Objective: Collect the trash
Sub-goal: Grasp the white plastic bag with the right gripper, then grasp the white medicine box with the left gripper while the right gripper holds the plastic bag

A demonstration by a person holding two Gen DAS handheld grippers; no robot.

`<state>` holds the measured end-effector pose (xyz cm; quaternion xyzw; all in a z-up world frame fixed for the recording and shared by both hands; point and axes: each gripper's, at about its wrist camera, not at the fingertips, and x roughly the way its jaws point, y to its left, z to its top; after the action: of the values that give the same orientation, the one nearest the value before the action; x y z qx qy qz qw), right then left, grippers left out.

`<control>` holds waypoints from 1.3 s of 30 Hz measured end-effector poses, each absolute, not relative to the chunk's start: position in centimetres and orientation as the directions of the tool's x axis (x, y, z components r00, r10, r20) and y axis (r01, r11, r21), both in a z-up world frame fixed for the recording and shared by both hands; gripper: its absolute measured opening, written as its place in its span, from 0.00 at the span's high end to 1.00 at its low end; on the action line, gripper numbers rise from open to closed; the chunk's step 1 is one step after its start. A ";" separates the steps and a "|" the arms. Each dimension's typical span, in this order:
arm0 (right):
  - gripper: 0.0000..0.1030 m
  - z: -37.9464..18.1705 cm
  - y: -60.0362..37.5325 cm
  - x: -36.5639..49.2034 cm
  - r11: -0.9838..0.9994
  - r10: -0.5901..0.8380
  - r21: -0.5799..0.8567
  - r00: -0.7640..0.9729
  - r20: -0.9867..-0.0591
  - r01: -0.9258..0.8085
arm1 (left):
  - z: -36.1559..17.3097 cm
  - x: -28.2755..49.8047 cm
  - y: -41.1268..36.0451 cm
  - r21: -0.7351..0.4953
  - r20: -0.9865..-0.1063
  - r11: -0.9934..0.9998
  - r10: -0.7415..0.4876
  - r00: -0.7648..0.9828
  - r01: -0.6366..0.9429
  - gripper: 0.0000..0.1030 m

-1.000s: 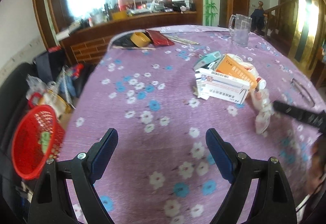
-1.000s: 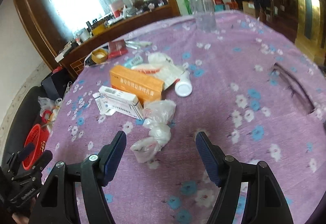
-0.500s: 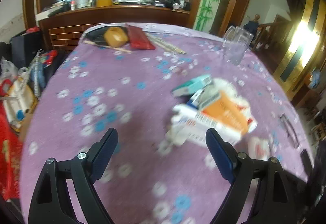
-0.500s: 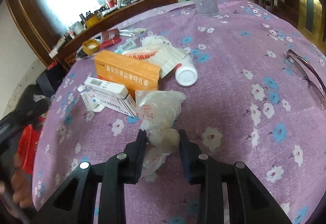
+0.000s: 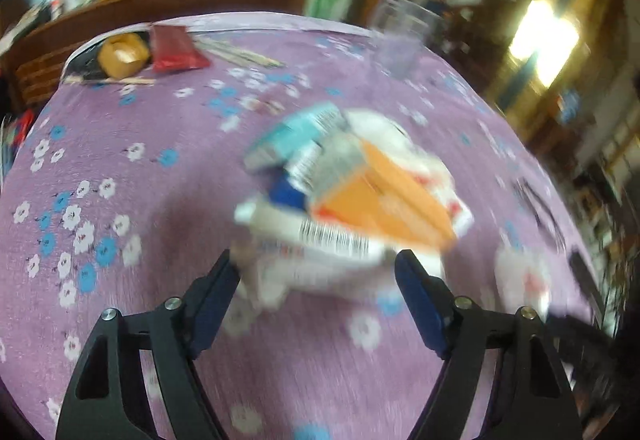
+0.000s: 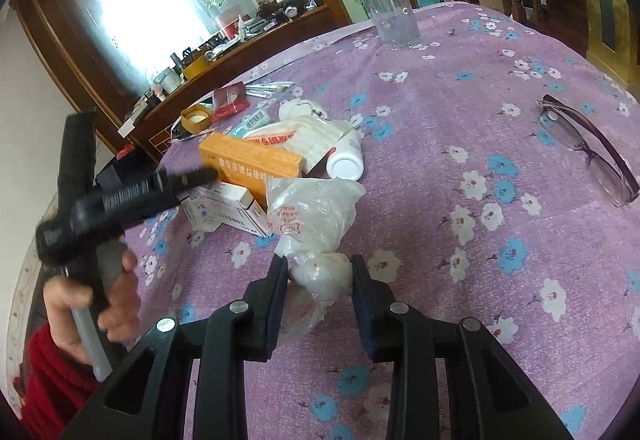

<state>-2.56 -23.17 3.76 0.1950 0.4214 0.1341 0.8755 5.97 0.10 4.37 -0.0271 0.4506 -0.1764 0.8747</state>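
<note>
**Trash collection: first item gripped, heap still uncollected**

Progress: early stage, as judged. The right tool (image 6: 319, 276) has its fingers drawn in against the knotted middle of a crumpled clear plastic bag (image 6: 316, 224), gripping it. The bag lies on the purple floral worktop (image 6: 480, 144), its upper part just beside the box heap. Whether it is lifted clear cannot be told. No bin shows in either view.

Left tool (image 5: 318, 274): wide open and empty, fingers framing the near end of a white barcoded box (image 5: 320, 240). This view is heavily blurred; contact cannot be confirmed.

Remaining on the worktop: orange carton (image 6: 250, 164), white box (image 6: 224, 210), white bottle (image 6: 346, 158) lying on its side, and wrappers behind it at 12 o'clock. Glasses (image 6: 588, 148) at 2 o'clock and a clear jug (image 6: 390, 14) farther back appear not to be trash.

Orientation: the bag's long axis runs roughly 6 to 12 o'clock in the right view, loose wide end pointing toward 12, tail trailing under the tool.
</note>
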 end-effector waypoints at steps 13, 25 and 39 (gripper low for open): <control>0.67 4.5 -24.8 -3.5 0.871 0.416 0.487 0.633 -0.653 -0.071 | 8.1 1.8 0.7 -0.076 -0.741 0.932 -0.290 0.605 0.353 0.24; 0.67 4.4 -25.0 -4.1 0.881 0.401 0.469 0.627 -0.668 -0.063 | 4.1 9.3 1.4 -0.421 -0.729 0.853 -0.521 0.444 0.309 0.29; 0.67 4.2 -27.2 -3.9 0.871 0.389 0.491 0.644 -0.658 -0.025 | 7.0 -2.4 -3.1 -0.173 -0.761 0.785 -0.490 0.425 0.595 0.31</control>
<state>-3.90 -27.18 4.19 0.2250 0.4048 0.1180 0.8784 -2.45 -3.09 7.02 0.0615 0.4288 -0.3222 0.8417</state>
